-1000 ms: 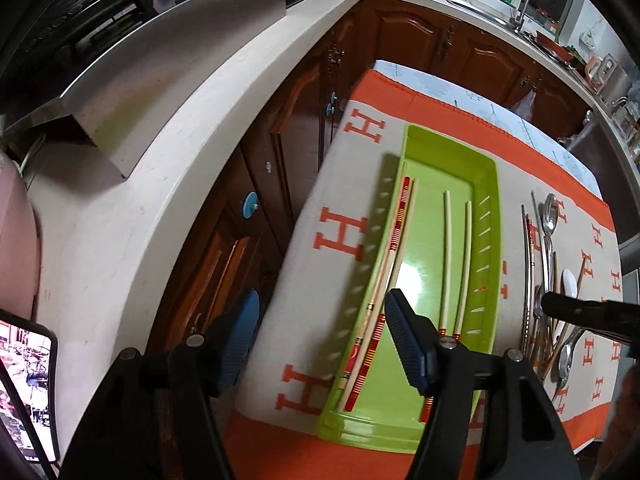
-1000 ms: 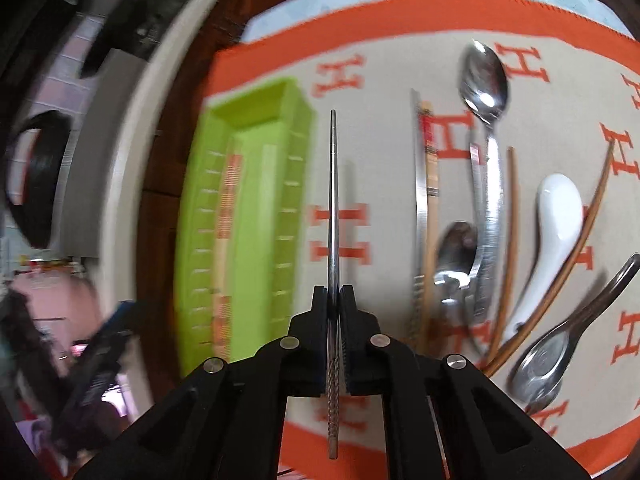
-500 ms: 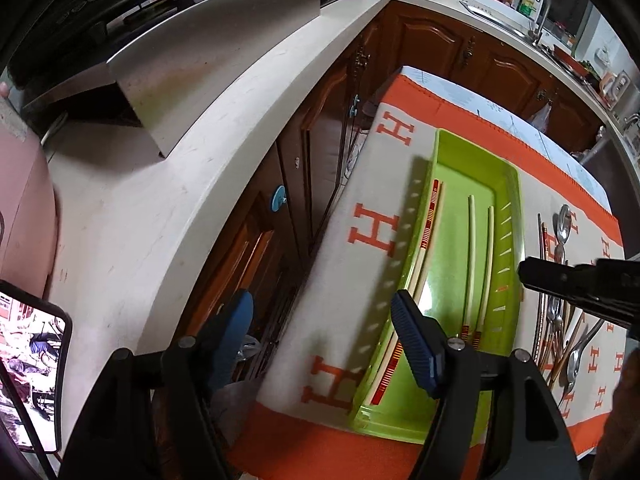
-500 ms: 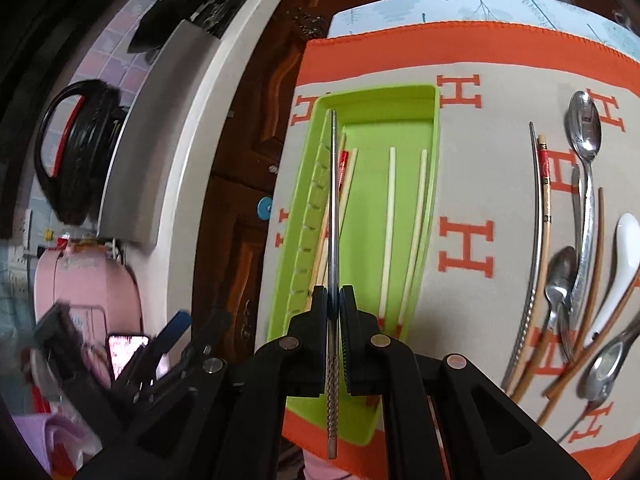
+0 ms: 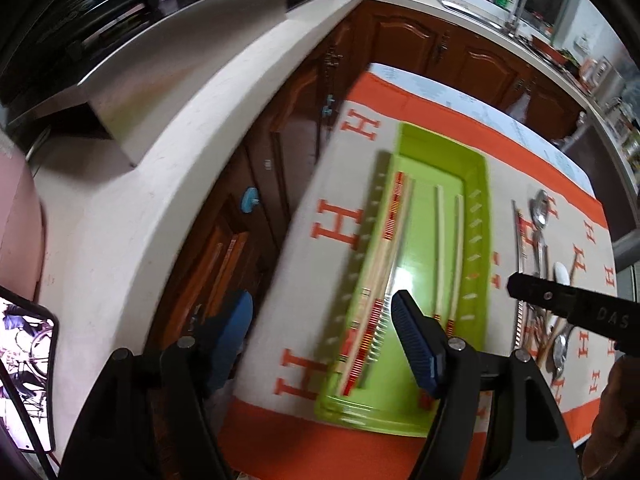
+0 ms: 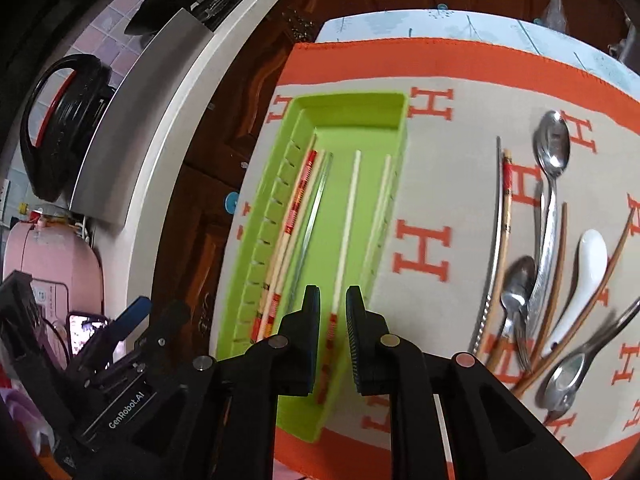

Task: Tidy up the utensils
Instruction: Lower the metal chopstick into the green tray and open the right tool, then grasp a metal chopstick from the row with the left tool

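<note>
Dark wooden kitchen cabinets point(image 5: 404, 46) and a pale stone counter point(image 5: 132, 208) curved round a table draped in a beige cloth with an orange border and orange H letters point(image 6: 424, 248). A long lime-green plastic tray point(image 6: 352, 110) lay lengthwise near the cloth's left edge. Along the tray's slotted left wall lay a pair of cream chopsticks with red-patterned bands point(image 6: 298, 200); touching them on the inner side lay a thin metal chopstick point(image 6: 314, 216), flat on the tray floor. Two plain cream chopsticks with red ends point(image 6: 348, 220) lay toward the tray's right wall.

Right gripper point(image 6: 333, 300) hung over the tray's near end, jaws opening, nothing between the pads; the metal chopstick lay free below and to the left of them. Left gripper point(image 5: 320, 312) hovered over the cloth's left edge beside the tray, jaws spread wide, blue pads point(image 5: 414, 340) grasping nothing.

Near the cloth's right edge, well apart from the tray, the unsorted utensils lay crowded: a second metal chopstick point(image 6: 494, 240), a red-banded cream chopstick point(image 6: 508, 196), a long steel spoon point(image 6: 552, 184), a smaller steel spoon point(image 6: 516, 284), a white ceramic spoon point(image 6: 586, 272), brown wooden chopsticks point(image 6: 608, 268) and a steel ladle-shaped spoon point(image 6: 568, 376), several overlapping at the near ends.
</note>
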{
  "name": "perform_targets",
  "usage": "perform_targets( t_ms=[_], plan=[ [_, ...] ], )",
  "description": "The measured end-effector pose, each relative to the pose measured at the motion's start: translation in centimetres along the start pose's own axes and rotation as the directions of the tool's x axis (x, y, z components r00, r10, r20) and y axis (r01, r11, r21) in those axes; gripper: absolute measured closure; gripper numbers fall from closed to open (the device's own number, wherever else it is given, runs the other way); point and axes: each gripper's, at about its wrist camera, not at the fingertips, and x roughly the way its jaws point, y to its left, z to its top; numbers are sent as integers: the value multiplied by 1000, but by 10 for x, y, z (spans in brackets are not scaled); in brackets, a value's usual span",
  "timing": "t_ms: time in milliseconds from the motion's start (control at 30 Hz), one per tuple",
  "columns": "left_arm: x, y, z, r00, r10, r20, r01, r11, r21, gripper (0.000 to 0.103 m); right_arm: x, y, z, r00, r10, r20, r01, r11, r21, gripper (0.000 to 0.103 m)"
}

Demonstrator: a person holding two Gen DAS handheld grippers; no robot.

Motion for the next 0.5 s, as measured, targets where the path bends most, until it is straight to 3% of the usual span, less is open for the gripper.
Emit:
perform_targets(
  t_ms=[267, 500],
  plan=[
    [-10, -56, -8, 994, -112, -17, 113, 987, 116, 33, -20, -43, -25, 998, -65, 14, 65, 998, -13, 89],
    [-12, -118, -8, 983, -177, -50, 184, 958, 222, 33, -62, -103, -37, 991, -98, 91, 94, 995, 42, 89]
  ],
)
